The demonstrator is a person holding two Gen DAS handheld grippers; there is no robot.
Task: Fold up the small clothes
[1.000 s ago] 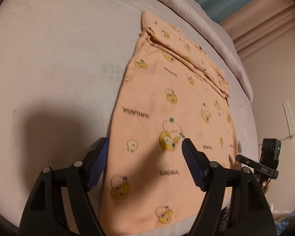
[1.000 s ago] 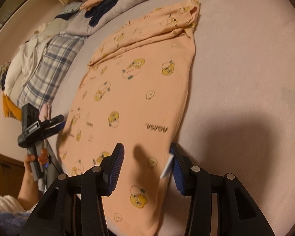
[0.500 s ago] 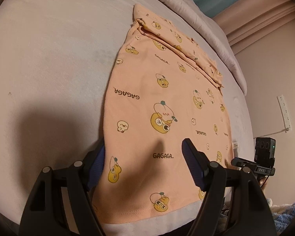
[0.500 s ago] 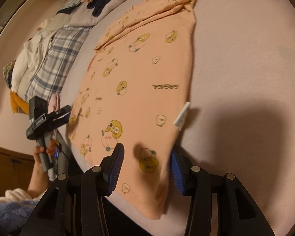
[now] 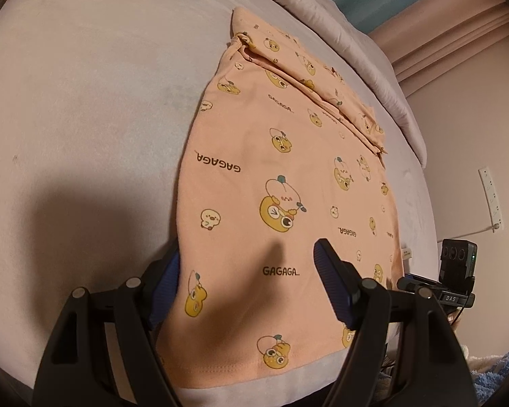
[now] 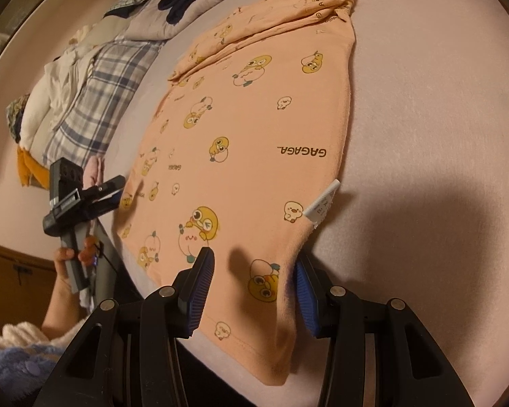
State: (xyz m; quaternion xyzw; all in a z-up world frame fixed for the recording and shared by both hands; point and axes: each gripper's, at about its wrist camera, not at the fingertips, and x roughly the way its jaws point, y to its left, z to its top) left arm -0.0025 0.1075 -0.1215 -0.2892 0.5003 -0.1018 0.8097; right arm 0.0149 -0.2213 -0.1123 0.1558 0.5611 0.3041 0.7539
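A small peach shirt [image 5: 275,176] printed with yellow ducks and "GAGAGA" lies flat on the pale bed [image 5: 85,108], sleeves folded in at its far end. My left gripper [image 5: 247,281] is open and straddles the shirt's near left hem corner, its left finger under the cloth edge. In the right wrist view, the shirt [image 6: 254,129] shows a white care label [image 6: 322,205] at its right seam. My right gripper [image 6: 254,281] is open, its jaws on either side of the shirt's near right hem corner.
Piled clothes and a plaid cloth [image 6: 95,81] lie along the bed's far left side. The other gripper [image 6: 74,196], held in a hand, shows at the bed's left edge. A grey duvet [image 5: 339,34], a curtain and a wall socket [image 5: 490,196] lie beyond.
Both grippers have pulled back along the shirt toward its near hem and dropped lower, and each now straddles a hem corner. The jaws stayed open.
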